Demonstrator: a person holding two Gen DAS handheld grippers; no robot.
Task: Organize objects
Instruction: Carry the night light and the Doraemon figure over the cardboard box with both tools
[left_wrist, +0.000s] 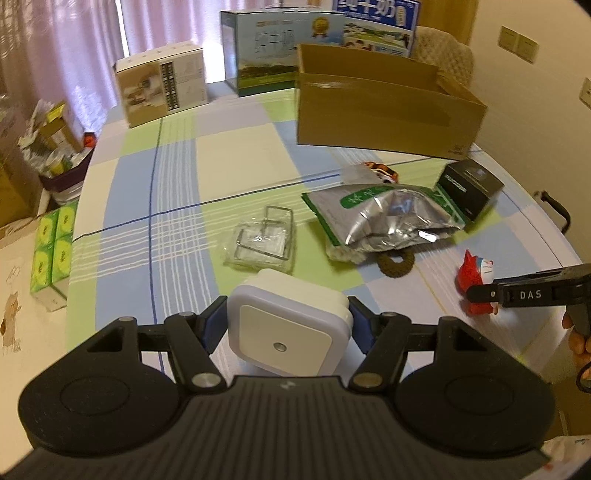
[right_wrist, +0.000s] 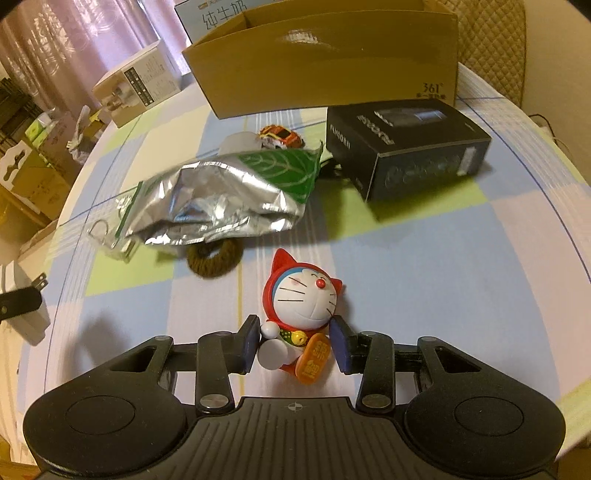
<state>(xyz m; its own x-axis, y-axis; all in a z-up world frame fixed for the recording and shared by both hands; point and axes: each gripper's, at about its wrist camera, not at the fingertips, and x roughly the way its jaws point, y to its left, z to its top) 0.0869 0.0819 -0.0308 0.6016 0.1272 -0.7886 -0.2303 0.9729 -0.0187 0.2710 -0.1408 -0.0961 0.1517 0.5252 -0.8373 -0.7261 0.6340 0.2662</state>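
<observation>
Warm, dim indoor light; daylight glows through my curtains (left_wrist: 66, 48). Foil bag (right_wrist: 225, 199) shows glare. Fisheye bends edges; corners vignette black; slight blur.

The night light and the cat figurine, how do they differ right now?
The night light is a white rounded square; the cat figurine is red and white with an orange plaque. The night light sits clamped in the left gripper; the figurine lies on the tablecloth between the right gripper's pads, whether pinched is unclear. Both are small items near the cardboard box.
</observation>
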